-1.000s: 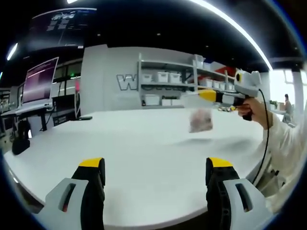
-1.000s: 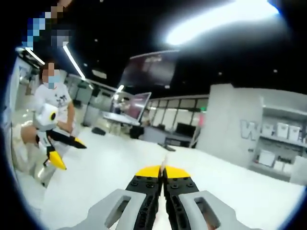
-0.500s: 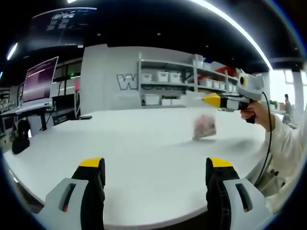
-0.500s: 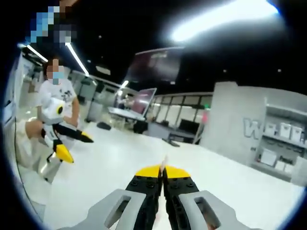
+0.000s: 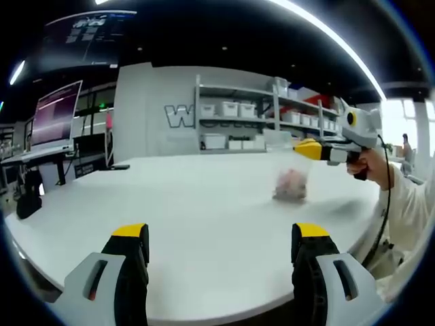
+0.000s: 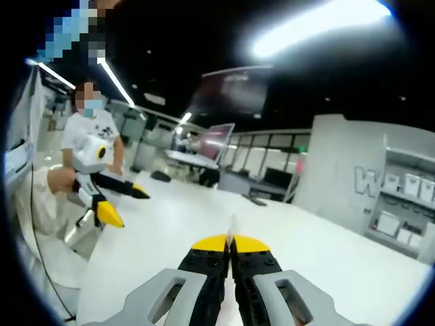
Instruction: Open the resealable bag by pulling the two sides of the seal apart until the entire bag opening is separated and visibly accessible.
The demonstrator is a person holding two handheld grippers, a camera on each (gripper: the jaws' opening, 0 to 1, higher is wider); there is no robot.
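Observation:
The clear resealable bag (image 5: pixel 291 182), with pinkish contents, hangs over the white table (image 5: pixel 204 197) at the right in the left gripper view. My right gripper (image 5: pixel 306 147) comes in from the right, held by a hand, and is shut on the bag's top edge. Whether the bag's bottom touches the table I cannot tell. My left gripper (image 5: pixel 219 234) is open, well short of the bag. In the right gripper view the right gripper (image 6: pixel 230 243) is shut on a thin sliver of the bag (image 6: pixel 231 227). The left gripper (image 6: pixel 126 204) stands open at the left there, held by a person.
Shelves with white boxes (image 5: pixel 234 119) line the back wall. A monitor (image 5: pixel 54 112) stands on a desk at the left, and a black object (image 5: pixel 28 200) sits at the table's left edge. A cable (image 5: pixel 377 204) hangs from the right gripper.
The right gripper has moved to the right and slightly down with the bag, which now hangs lower, close to the table. The left gripper has stayed open and still.

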